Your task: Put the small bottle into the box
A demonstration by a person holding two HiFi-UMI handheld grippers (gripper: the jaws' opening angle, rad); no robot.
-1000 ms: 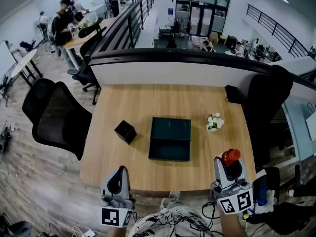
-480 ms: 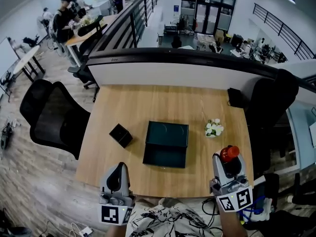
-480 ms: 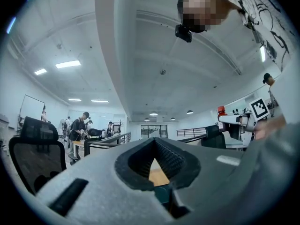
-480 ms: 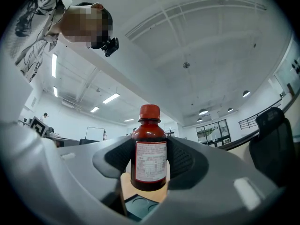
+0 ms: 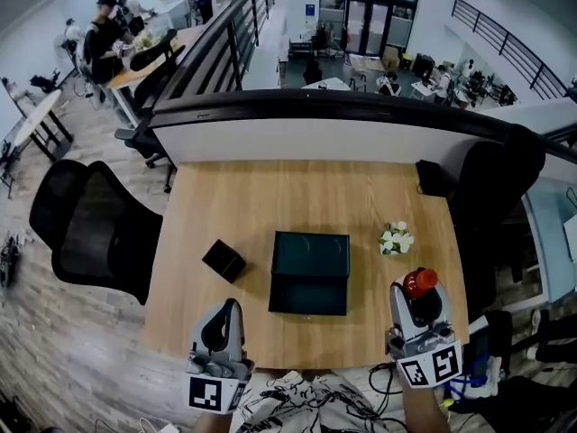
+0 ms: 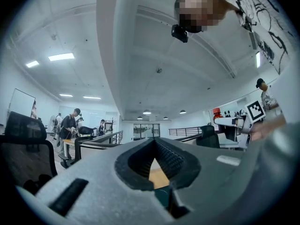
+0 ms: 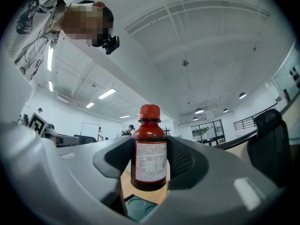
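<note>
A dark green box (image 5: 310, 272) lies open in the middle of the wooden table (image 5: 243, 206). My right gripper (image 5: 417, 298) hovers over the table's front right corner, shut on a small brown bottle (image 5: 420, 283) with a red cap. In the right gripper view the bottle (image 7: 149, 161) stands upright between the two pads, white label facing the camera, with a corner of the box (image 7: 140, 209) below it. My left gripper (image 5: 227, 312) hangs over the front edge, left of the box. Its fingertips meet and nothing sits between them in the left gripper view (image 6: 153, 140).
A small black cube (image 5: 224, 261) sits left of the box and a bunch of white flowers (image 5: 394, 239) to its right. A black object (image 5: 430, 177) rests at the back right corner. Black office chairs stand to the left (image 5: 90, 228) and right (image 5: 491, 188). People work at desks far behind.
Both grippers have edged forward over the table's front edge toward the box, the bottle still held. The head view has shifted slightly.
</note>
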